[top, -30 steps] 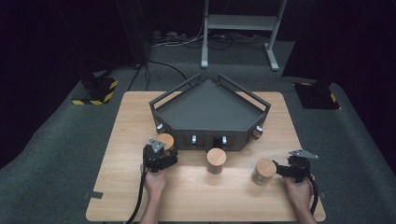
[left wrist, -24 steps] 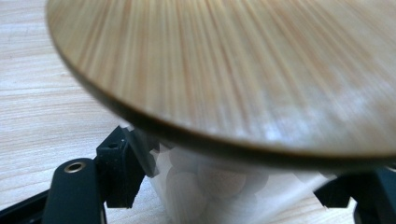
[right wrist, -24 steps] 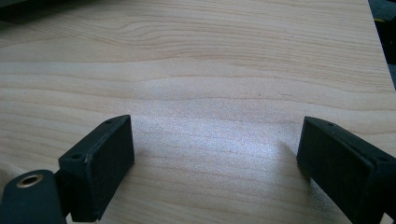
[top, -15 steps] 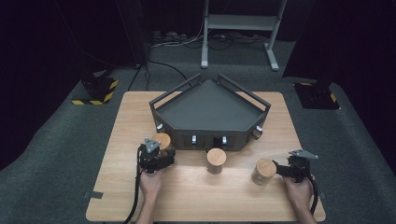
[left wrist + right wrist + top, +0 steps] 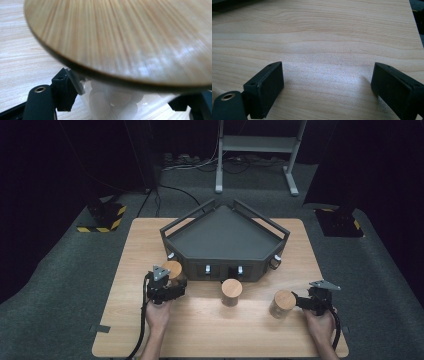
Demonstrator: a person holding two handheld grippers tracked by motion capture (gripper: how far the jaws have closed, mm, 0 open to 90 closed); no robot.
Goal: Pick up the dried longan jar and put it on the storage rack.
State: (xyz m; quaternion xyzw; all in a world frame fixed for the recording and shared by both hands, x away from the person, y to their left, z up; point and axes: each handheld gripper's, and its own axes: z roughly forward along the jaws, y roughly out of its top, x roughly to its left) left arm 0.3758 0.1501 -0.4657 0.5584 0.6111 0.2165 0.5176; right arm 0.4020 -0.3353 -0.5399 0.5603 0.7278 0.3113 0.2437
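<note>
On the wooden table (image 5: 210, 330), the left gripper (image 5: 167, 287) sits near the front left corner of the dark five-sided tray (image 5: 225, 240), with its jaws around a clear jar with a wooden lid (image 5: 173, 270). In the left gripper view the round lid (image 5: 130, 37) looms across the top of the frame, and below it the clear wall of the jar (image 5: 110, 102) lies between the two black jaws, the left pad (image 5: 65, 92) right against the glass; the jaws pinch the jar just under its lid. The jar stands just in front of the tray's left corner, and whether it touches the table cannot be told.

The right gripper (image 5: 302, 301) rests low near the table's right front, held by the person's right hand (image 5: 320, 322). Its jaws are spread wide, and in the right gripper view only bare wood grain lies between the two black pads (image 5: 265, 87); they grip nothing. In the high view its tips point at a second wooden-lidded jar (image 5: 282, 303), just beside it, and contact cannot be told.

A third jar (image 5: 232, 291) stands between the two, in front of the tray's front wall
</note>
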